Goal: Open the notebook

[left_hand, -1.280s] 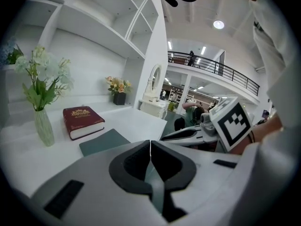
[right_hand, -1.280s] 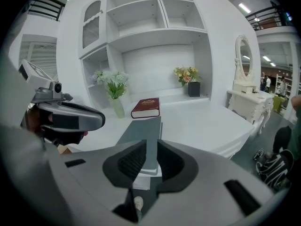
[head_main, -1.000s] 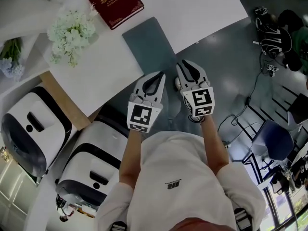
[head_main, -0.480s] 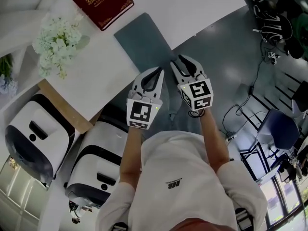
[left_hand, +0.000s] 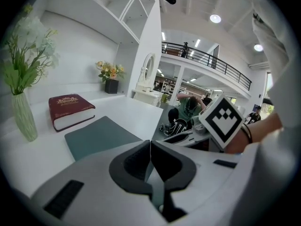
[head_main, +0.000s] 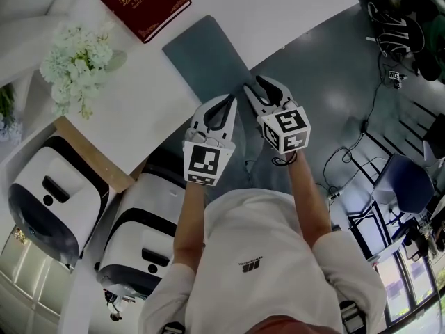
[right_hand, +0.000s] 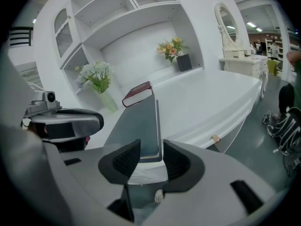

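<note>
Right gripper view: tool [right_hand: 150, 149], jaws just opening, notebook [right_hand: 136, 119] between.

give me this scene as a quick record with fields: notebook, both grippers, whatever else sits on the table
notebook: grey-green, closed, flat at the table's near edge
left gripper: shut, empty, close to the notebook's near end
right gripper: open, jaws have just been opening; notebook's near end shows in the gap, nothing gripped
table: white
also on table: red book, closed; vase of white flowers
task state: cover not yet lifted
</note>
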`<state>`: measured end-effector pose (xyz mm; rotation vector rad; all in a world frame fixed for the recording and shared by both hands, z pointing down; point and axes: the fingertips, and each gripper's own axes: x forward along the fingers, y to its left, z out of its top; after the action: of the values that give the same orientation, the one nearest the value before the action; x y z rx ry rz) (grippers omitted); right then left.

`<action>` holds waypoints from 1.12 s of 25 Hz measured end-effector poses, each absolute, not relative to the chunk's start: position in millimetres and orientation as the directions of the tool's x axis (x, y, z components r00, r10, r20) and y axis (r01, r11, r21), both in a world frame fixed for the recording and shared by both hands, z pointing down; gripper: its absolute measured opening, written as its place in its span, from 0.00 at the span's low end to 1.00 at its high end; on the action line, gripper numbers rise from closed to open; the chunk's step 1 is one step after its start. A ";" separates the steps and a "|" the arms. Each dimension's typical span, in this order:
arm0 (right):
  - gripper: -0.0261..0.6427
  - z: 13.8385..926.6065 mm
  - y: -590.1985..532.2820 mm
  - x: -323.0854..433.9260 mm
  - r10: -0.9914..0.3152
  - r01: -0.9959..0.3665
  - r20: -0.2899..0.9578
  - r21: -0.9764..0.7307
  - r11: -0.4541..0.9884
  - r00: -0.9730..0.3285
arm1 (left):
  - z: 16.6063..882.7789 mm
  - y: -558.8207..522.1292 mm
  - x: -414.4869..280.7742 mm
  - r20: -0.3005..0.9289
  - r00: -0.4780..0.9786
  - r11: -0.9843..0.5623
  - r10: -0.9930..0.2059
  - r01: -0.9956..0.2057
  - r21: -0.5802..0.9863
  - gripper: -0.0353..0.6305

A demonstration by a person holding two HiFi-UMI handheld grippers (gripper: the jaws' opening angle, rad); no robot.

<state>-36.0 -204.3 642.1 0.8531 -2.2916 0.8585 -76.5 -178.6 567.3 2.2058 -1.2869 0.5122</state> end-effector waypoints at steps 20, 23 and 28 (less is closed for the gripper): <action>0.08 644.2 -207.5 -33.7 -0.334 -0.697 0.647 -0.450 0.559 -0.686 | 574.8 -184.2 -80.8 0.571 0.448 -0.362 -0.688 -0.894 0.265 0.05; 0.07 637.1 -207.4 -34.5 -0.330 -0.690 0.641 -0.456 0.562 -0.693 | 574.0 -184.5 -84.8 0.571 0.437 -0.350 -0.695 -0.899 0.262 0.05; 0.06 623.1 -205.9 -36.8 -0.337 -0.679 0.623 -0.460 0.572 -0.706 | 570.7 -182.8 -89.7 0.568 0.418 -0.331 -0.709 -0.908 0.256 0.05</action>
<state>-36.8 -205.9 623.1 0.8142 -2.3319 0.9687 -89.7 -182.8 570.7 2.1371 -1.3654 0.4850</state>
